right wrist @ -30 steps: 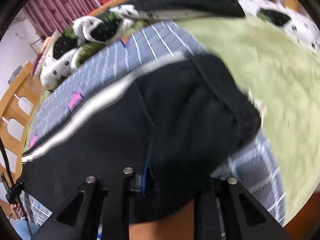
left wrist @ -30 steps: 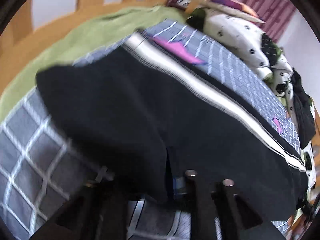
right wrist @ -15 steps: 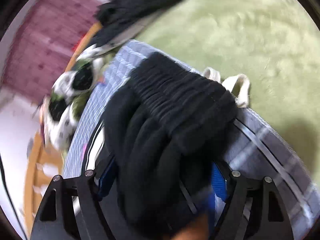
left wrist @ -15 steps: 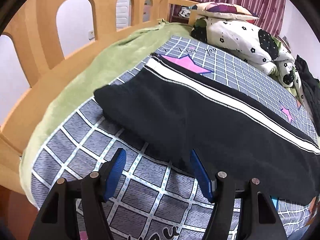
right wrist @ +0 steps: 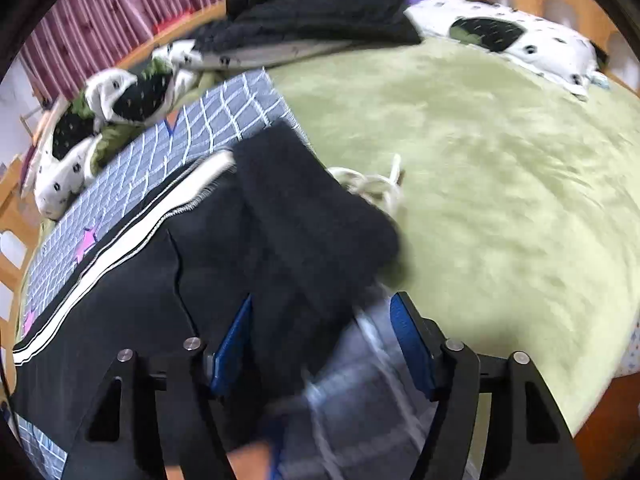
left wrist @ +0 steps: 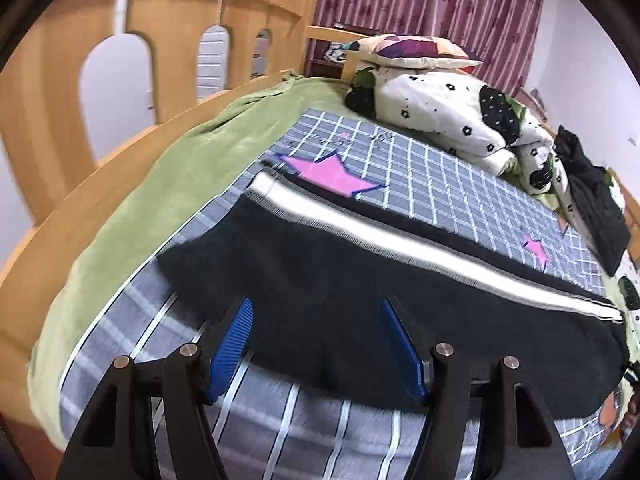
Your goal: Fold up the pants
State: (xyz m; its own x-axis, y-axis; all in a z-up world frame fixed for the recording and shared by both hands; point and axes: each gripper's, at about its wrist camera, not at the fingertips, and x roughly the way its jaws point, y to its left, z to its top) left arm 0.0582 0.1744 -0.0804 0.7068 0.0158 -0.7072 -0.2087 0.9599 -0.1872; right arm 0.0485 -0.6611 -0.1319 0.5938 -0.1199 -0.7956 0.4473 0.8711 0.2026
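Black pants [left wrist: 360, 280] w/ a white side stripe [left wrist: 400, 240] lie lengthwise across the grey checked blanket [left wrist: 460, 176] on the bed, flat and long in the left wrist view. Left claw [left wrist: 316, 344] is released, its blue pads [left wrist: 232, 344] spread wide w/ nothing between them, sitting at the near edge of the pants; the pad tips overlap the black fabric in the picture, but contact can't be told.

Right wrist view shows the waistband end [right wrist: 312, 216] of the pants, bunched and thick, w/ a pale drawstring [right wrist: 372, 184] poking out onto the green cover [right wrist: 500, 160]. Right claw [right wrist: 320, 344] is also released, pads apart; black cloth lies in the gap beside the left pad, and the rest of the gap shows blurred checked blanket (lower middle of that frame is motion-smeared, so whether the cloth touches a pad can't be told).

Around: pink stars [left wrist: 328, 172] printed on the blanket, one just beside the stripe's far end. Wooden bed rail [left wrist: 160, 60] w/ arched cut-outs runs along the left side, the green cover tucked against it. White quilt w/ black dots [left wrist: 452, 108] is heaped at the head of the bed, a patterned pillow [left wrist: 412, 50] on top of it, dark clothes [left wrist: 592, 200] piled to its right. Maroon curtains [left wrist: 420, 4] behind
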